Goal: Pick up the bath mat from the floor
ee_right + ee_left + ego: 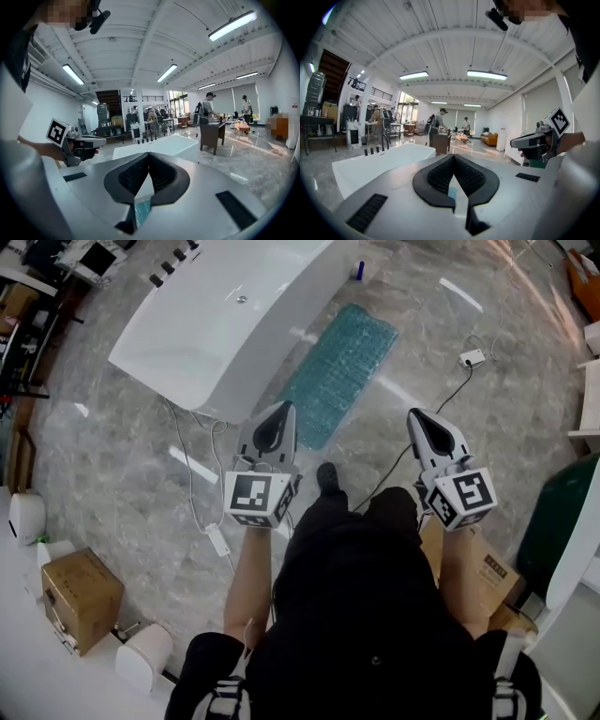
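Observation:
The teal bath mat [339, 371] lies flat on the grey marble floor beside the white bathtub [225, 324]. I hold both grippers at waist height, well above and short of the mat, both pointing towards it. My left gripper [284, 407] is shut and holds nothing; its tips meet in the left gripper view [453, 155]. My right gripper [415, 412] is likewise shut and empty [148, 153]. A sliver of the mat [142, 211] shows through the gap under the right jaws. Each gripper view also shows the other gripper beside it.
A black cable runs over the floor to a white power strip [472, 358]; a white cable [202, 493] trails from the tub. Cardboard boxes [80, 596] [483, 573] stand on either side of me. A green object [562, 521] is at the right. People stand at distant tables [438, 124].

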`<state>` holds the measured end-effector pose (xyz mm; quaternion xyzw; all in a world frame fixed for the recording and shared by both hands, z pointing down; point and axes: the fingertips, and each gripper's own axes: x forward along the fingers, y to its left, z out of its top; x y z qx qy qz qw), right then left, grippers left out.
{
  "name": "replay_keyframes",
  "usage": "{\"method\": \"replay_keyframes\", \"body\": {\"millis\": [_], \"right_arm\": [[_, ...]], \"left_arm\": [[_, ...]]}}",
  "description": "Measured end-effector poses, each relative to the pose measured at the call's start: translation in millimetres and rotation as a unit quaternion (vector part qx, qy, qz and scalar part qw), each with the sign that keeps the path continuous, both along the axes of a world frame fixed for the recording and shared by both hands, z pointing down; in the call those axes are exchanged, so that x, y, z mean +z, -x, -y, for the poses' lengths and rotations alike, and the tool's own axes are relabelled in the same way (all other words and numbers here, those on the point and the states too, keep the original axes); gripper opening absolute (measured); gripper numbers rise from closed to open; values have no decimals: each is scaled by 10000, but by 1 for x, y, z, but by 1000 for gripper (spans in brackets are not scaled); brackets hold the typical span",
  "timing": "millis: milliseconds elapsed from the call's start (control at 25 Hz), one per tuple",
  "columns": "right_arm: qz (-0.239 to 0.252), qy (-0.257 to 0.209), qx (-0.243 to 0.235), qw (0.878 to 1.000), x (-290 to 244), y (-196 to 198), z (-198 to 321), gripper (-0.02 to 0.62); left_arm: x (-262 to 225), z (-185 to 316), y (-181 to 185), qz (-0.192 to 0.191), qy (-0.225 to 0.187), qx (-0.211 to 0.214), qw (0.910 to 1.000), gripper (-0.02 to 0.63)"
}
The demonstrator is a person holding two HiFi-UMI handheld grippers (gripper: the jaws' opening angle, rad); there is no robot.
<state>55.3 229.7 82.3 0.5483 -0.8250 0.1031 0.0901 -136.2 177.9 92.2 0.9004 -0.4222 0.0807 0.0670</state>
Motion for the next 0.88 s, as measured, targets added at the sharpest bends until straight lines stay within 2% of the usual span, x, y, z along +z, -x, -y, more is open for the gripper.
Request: {"method": "replay_keyframes", "body": {"millis": [200,400,560,680,800,880], "right_arm": [[76,180,-226,9996,8,9,32,14],[76,394,-707,9967,16,18,66,14],[83,458,-1180,9919,20,20,109,14],[170,546,-1507,9869,26,18,143,13],[200,575,-2002,9779,28,21,177,13],[167,578,-2406,9688,27,25,199,13]], "left_arm": [[19,13,28,68,309,-456,9985,11],[30,29,48,61,508,-1038,9933,11],[32,51,58,-66,654,-1723,9829,11],[35,62,54,21,717,-2034,9765,11],[37,79,50,96,767,-2388,9680,11],[37,92,45,35,801,-2731,9586,11]]}}
